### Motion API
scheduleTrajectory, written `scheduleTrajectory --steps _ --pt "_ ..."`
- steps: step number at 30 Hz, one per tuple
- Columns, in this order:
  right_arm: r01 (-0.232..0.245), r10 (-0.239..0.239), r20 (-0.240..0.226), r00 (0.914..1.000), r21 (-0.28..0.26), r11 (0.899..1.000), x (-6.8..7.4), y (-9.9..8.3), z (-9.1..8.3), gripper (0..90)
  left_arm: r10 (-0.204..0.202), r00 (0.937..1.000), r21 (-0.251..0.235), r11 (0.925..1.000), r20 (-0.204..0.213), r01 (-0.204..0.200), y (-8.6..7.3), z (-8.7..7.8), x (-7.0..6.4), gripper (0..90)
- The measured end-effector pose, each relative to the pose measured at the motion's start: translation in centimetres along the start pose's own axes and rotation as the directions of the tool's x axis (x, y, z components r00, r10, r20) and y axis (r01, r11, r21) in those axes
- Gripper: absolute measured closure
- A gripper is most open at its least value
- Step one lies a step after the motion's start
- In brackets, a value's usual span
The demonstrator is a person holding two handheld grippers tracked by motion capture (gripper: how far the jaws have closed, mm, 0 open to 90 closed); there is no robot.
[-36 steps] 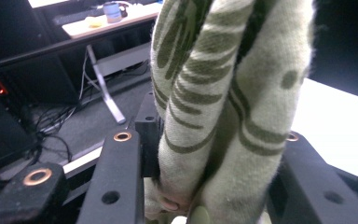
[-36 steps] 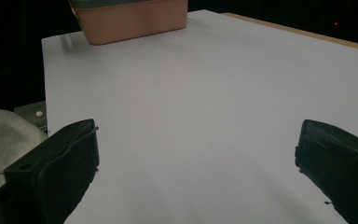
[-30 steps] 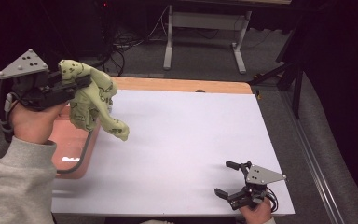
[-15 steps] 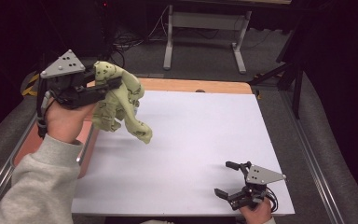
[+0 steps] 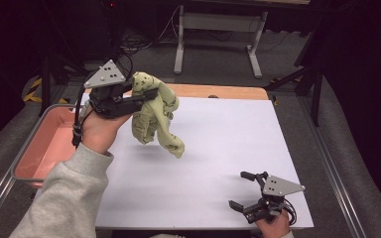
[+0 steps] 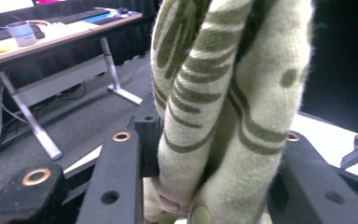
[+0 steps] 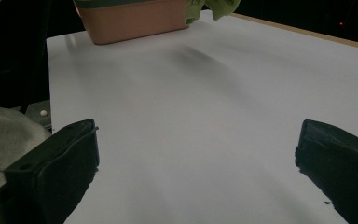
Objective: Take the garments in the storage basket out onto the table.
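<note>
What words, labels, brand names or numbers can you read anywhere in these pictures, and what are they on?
No readable text anywhere.
The pale green striped cloth clamped in the left gripper: only darker green stripes and spots, no lettering.
The salmon-pink plastic tub: no label visible.
The white table top: blank.
The grey three-cornered plate on the open right gripper: only holes, no markings.
The items on the far desk in the left gripper view: too small and blurred to read.

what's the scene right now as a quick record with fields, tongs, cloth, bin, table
left tongs: raised above the table, shut on the green patterned cloth
cloth: bunched, hanging in the air, not touching the table
right tongs: open, nothing in them, low at the near right of the table
bin: pink, at the table's left edge
table: white top
</note>
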State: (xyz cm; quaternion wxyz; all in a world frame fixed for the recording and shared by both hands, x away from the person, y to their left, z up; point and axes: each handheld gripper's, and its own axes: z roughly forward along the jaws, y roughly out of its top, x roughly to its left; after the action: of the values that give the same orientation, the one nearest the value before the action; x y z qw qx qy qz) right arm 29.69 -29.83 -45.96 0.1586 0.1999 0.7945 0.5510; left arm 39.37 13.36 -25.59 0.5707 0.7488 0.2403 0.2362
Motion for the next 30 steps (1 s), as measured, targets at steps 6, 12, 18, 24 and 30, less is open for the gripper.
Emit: scheduleTrajectory --steps 6,12,18,24,30 --pt "-0.001 0.001 -0.002 1.0 -0.003 1.0 0.0 0.0 0.0 0.3 -0.007 0.9997 0.005 1.0 0.023 0.007 -0.2 1.2 -0.6 61.3" --pt "0.0 0.0 -0.003 1.0 -0.002 1.0 0.0 0.0 0.0 0.3 -0.001 0.9994 0.015 0.9999 0.035 0.001 -0.5 2.5 -1.1 61.2" --pt "0.0 0.0 -0.004 1.0 -0.001 1.0 0.0 0.0 0.0 0.3 -0.02 0.9986 0.023 0.9996 0.049 0.019 -1.2 4.0 -1.4 61.2" --pt "0.002 -0.002 -0.006 1.0 -0.001 1.0 0.0 0.0 0.0 0.3 -0.027 0.9982 0.036 0.999 0.053 0.025 -1.9 5.3 -1.6 61.2" --pt "0.002 -0.002 -0.008 1.0 -0.002 1.0 0.0 0.0 0.0 0.3 -0.042 0.9974 0.058 0.9976 0.058 0.039 -3.0 6.3 -1.6 60.9"
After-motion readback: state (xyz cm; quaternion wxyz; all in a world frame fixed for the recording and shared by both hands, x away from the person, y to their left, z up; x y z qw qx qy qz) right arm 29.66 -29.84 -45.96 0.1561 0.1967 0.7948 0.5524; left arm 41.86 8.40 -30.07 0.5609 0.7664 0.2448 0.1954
